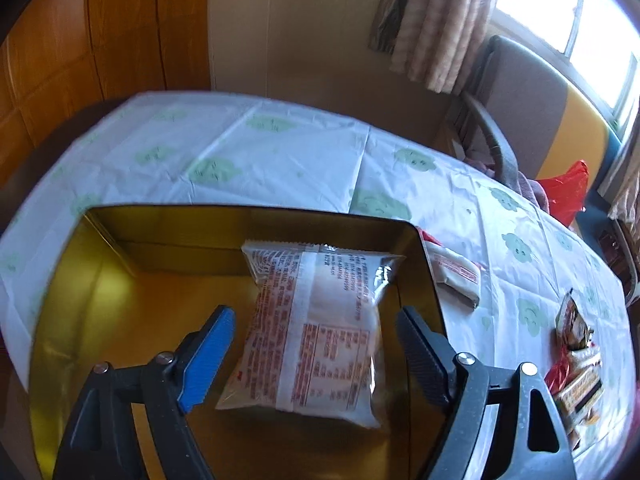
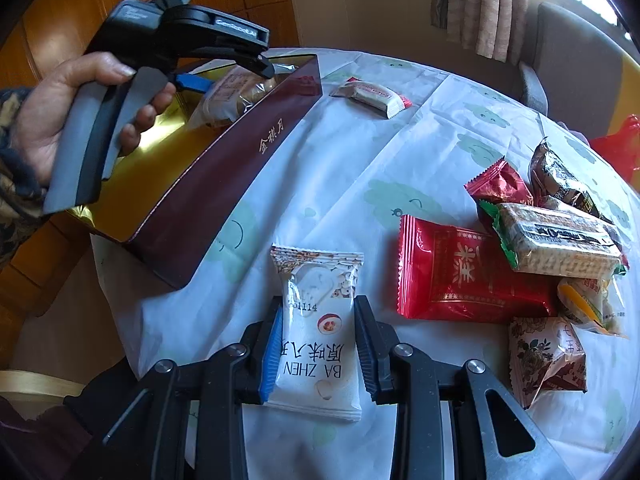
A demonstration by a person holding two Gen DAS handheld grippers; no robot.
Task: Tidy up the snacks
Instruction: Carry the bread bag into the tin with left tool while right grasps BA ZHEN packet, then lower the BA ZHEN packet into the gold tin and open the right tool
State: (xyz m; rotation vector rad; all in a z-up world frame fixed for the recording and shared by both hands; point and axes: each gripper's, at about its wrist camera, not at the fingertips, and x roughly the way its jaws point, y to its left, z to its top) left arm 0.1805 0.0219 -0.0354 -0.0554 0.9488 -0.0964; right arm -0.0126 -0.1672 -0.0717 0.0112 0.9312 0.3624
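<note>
A gold-lined tin box [image 1: 120, 280] with maroon outer walls [image 2: 224, 184] stands on the table's left side. A clear snack packet with red print [image 1: 316, 328] lies inside it. My left gripper [image 1: 316, 344] is open above that packet, jaws on either side and apart from it; it also shows in the right wrist view [image 2: 228, 74]. My right gripper [image 2: 318, 348] is shut on a white "BA ZHEN" packet [image 2: 316, 320] just above the tablecloth, right of the box.
A pile of snacks lies at right: a large red packet [image 2: 460, 276], a cracker pack [image 2: 556, 240], a dark packet [image 2: 560, 180], a floral packet [image 2: 544, 356]. A small white-red bar [image 2: 372, 96] lies beside the box. A chair [image 1: 520, 112] stands behind the table.
</note>
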